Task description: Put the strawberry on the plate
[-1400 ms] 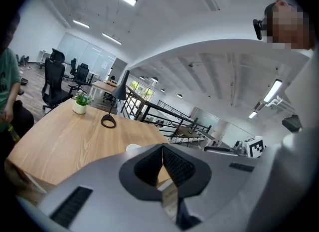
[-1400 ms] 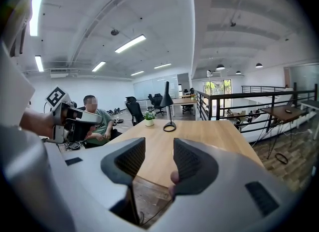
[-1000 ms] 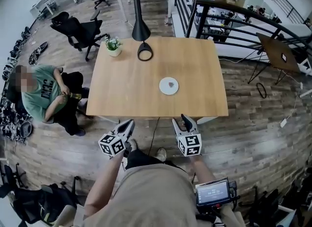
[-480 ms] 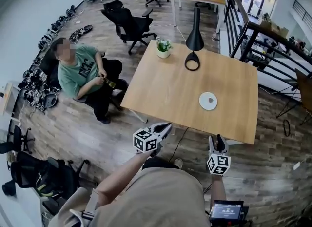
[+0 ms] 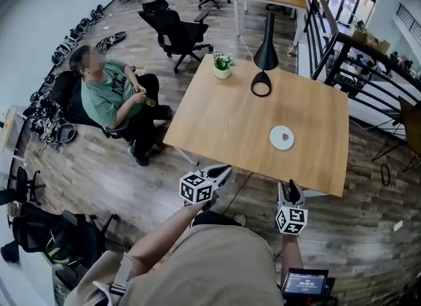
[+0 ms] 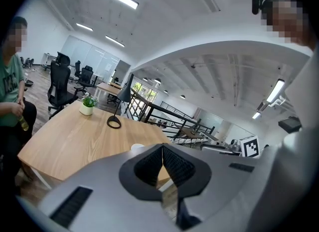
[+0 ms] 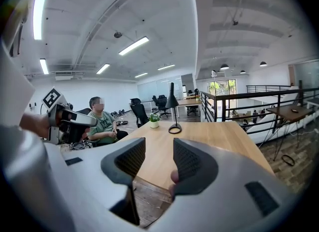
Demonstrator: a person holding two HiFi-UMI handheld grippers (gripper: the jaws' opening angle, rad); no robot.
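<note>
A small red strawberry (image 5: 285, 136) lies on a white round plate (image 5: 277, 141) on the right part of the wooden table (image 5: 223, 120). Both grippers hang off the table's near edge, well short of the plate. My left gripper (image 5: 225, 168) points at the table edge, and in the left gripper view its jaws (image 6: 162, 148) are pressed together with nothing between them. A sliver of the plate (image 6: 137, 147) shows just over them. My right gripper (image 5: 290, 185) is below the near right corner. Its jaws (image 7: 158, 160) stand apart, empty.
A black desk lamp (image 5: 263, 61) and a small potted plant (image 5: 222, 64) stand at the table's far side. A person in a green shirt (image 5: 105, 97) sits left of the table. Office chairs (image 5: 177, 31) stand behind; a black railing (image 5: 342, 48) runs on the right.
The head view has swung since a second ago, so the table now lies further right. Both grippers stay off the near edge; the strawberry and plate have not moved.
</note>
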